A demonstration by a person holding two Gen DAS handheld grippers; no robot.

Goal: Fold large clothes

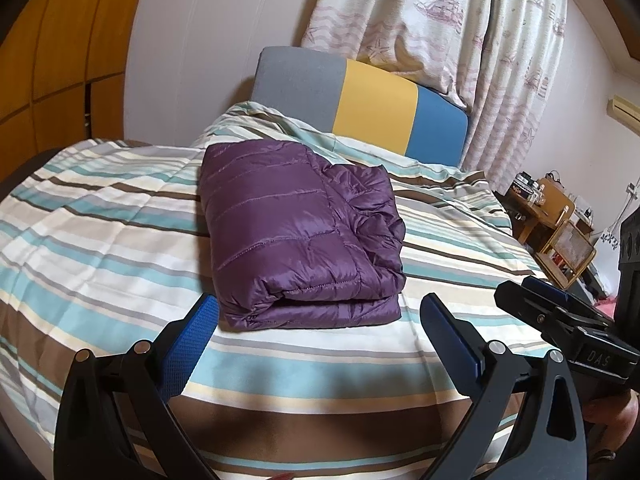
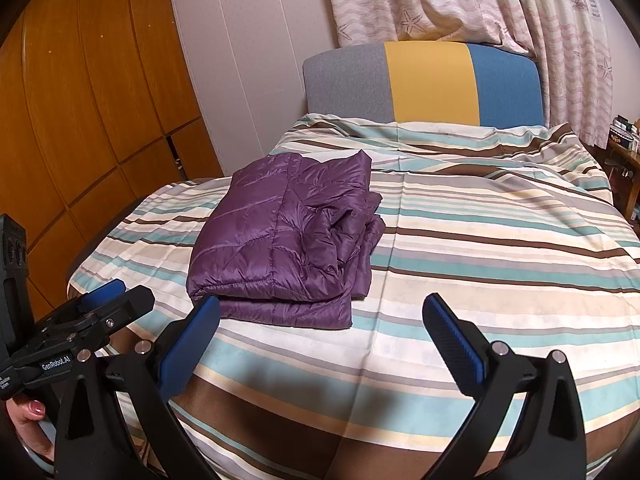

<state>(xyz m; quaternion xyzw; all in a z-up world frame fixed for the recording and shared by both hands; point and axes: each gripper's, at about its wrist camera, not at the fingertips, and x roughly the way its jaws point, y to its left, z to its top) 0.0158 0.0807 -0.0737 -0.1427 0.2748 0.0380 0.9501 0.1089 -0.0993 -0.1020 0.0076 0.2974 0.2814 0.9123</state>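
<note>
A purple quilted down jacket lies folded into a thick rectangle on the striped bed cover; its loose layered edges face right. My left gripper stands open just in front of the jacket's near edge, holding nothing. In the right wrist view the same jacket lies ahead and to the left. My right gripper is open too, its left fingertip close to the jacket's near corner, nothing between the pads. Each view catches the other gripper at its edge: the right gripper, the left gripper.
A headboard in grey, yellow and blue stands at the far end, with patterned curtains behind. A wooden wardrobe lines the left. Small wooden furniture with clutter sits right of the bed. A hand holds the left gripper's handle.
</note>
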